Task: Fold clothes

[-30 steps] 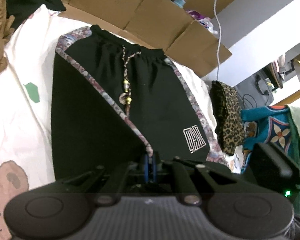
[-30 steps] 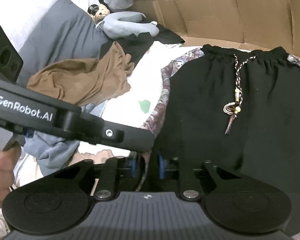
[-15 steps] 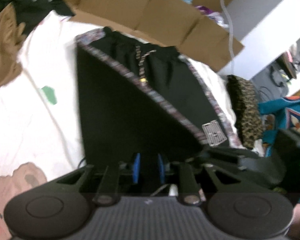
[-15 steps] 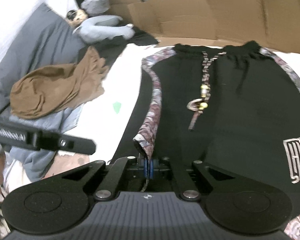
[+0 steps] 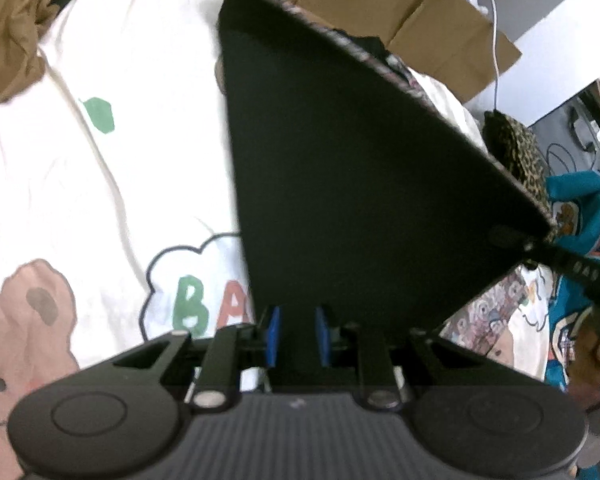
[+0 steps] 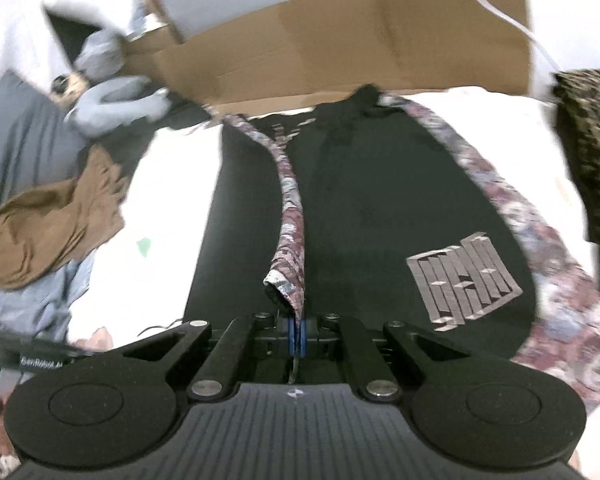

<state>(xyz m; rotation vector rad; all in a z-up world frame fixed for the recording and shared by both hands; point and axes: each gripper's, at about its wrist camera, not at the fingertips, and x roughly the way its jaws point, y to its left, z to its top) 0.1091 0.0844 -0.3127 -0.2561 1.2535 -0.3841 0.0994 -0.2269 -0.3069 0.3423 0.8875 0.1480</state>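
Note:
Black shorts (image 6: 380,208) with floral side stripes and a grey logo (image 6: 464,280) lie on a white printed bedsheet (image 5: 140,160). My right gripper (image 6: 299,338) is shut on the floral-trimmed hem (image 6: 290,200) of one leg and holds it lifted over the other half. In the left wrist view this lifted cloth (image 5: 360,180) is a taut black triangle running to the right gripper (image 5: 528,242). My left gripper (image 5: 298,334) has its blue pads standing apart, with black cloth lying between them. The drawstring is hidden under the fold.
Flattened cardboard (image 6: 340,40) lines the far side of the bed. A brown garment (image 6: 52,220), a blue-grey one (image 6: 32,304) and a plush toy (image 6: 108,100) lie left. Leopard-print cloth (image 6: 592,180) and a teal garment (image 5: 580,216) lie right.
My right gripper has carried the floral hem rightward across the shorts, covering the drawstring. My left gripper's pads have parted and it has sunk closer to the sheet.

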